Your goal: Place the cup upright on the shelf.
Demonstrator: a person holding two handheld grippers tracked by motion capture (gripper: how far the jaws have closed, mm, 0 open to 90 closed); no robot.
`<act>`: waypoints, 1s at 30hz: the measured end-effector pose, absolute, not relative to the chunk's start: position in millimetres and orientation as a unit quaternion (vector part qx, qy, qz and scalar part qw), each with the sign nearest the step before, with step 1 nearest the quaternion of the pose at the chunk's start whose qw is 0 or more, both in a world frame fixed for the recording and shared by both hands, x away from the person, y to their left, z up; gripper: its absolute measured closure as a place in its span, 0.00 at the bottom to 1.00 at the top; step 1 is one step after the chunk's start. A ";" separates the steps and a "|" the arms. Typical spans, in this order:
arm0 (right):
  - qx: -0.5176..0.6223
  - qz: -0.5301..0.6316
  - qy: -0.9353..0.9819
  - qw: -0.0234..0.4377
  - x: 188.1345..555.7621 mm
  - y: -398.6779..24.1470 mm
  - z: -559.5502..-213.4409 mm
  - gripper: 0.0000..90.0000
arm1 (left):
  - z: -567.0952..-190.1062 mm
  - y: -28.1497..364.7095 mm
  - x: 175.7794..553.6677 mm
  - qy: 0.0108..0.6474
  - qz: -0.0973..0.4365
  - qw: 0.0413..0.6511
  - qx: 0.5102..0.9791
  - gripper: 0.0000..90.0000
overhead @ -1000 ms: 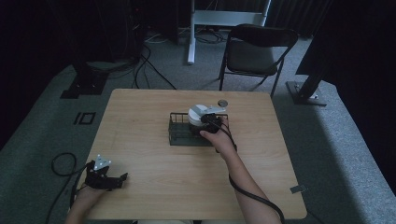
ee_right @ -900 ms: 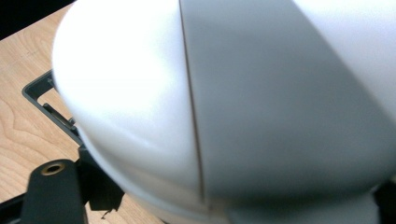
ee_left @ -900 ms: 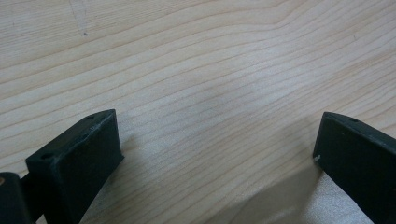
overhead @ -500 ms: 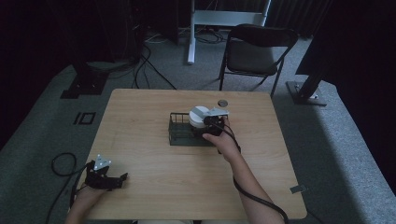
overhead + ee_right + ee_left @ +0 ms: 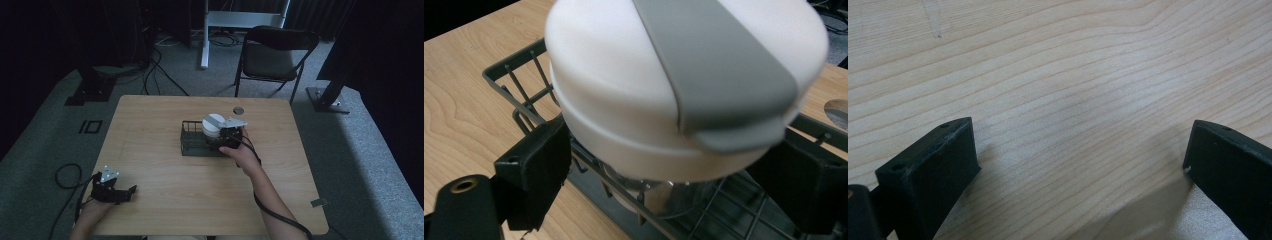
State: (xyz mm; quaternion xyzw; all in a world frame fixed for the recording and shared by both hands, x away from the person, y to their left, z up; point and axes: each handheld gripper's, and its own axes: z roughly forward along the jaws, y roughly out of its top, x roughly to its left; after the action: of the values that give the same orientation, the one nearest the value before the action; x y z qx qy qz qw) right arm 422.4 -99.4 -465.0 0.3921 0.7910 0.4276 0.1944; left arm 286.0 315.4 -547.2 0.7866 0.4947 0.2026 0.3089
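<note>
One wooden table (image 5: 165, 165), grey carpet (image 5: 365, 150).

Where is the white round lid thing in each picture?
High view: the white lid sits mid-table, over the black wire rack.
Left gripper view: bare wooden table.
Right gripper view: the lid looms large at top centre.
Shared landmark: the wire rack.
</note>
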 end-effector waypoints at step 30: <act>0.378 0.472 0.770 0.204 388.2 -125.6 -453.5 0.13 | -547.2 315.4 286.0 0.495 0.203 0.309 0.787 0.01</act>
State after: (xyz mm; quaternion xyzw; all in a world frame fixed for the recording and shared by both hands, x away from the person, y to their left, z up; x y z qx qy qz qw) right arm 388.2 -125.6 -453.5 0.3782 0.7700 0.4718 0.2036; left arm 286.0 315.4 -547.2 0.7867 0.4947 0.2026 0.3088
